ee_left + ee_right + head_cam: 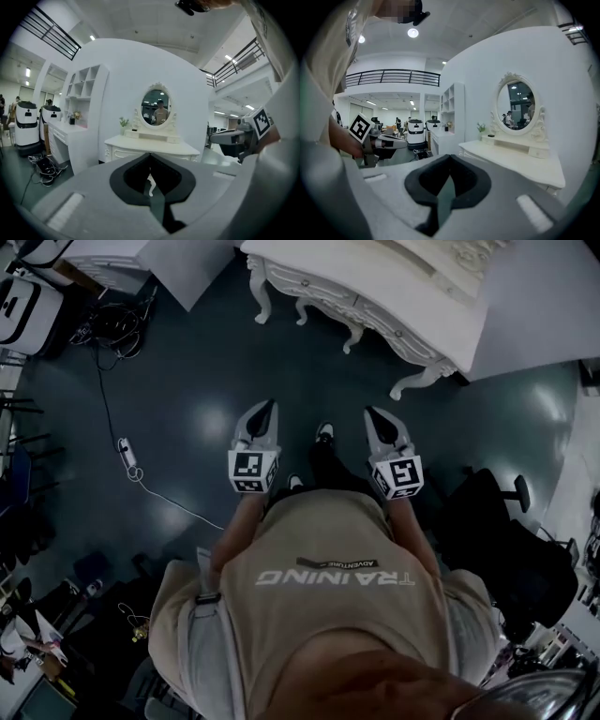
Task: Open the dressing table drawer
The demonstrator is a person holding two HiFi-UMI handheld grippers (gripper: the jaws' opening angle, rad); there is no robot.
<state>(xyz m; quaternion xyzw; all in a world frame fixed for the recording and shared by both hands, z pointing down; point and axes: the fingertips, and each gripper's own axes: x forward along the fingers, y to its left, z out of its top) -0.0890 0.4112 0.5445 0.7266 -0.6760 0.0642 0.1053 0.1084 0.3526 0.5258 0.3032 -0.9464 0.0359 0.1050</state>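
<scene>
The white carved dressing table (375, 296) stands at the top of the head view, a few steps ahead of me. Its oval mirror (156, 105) and flat top (150, 144) show in the left gripper view, straight beyond the jaws. The drawer front (123, 152) under the top looks closed. My left gripper (267, 411) and right gripper (375, 418) are held side by side at waist height, both pointing at the table and well short of it. Each is shut with nothing between its jaws. The right gripper view has the table (520, 164) to the right.
A white shelf unit with a counter (77, 122) stands left of the table, with white machines (26, 124) beside it. Cables (117, 324) and a power strip (127, 454) lie on the dark floor to my left. A black chair (511, 545) is at my right.
</scene>
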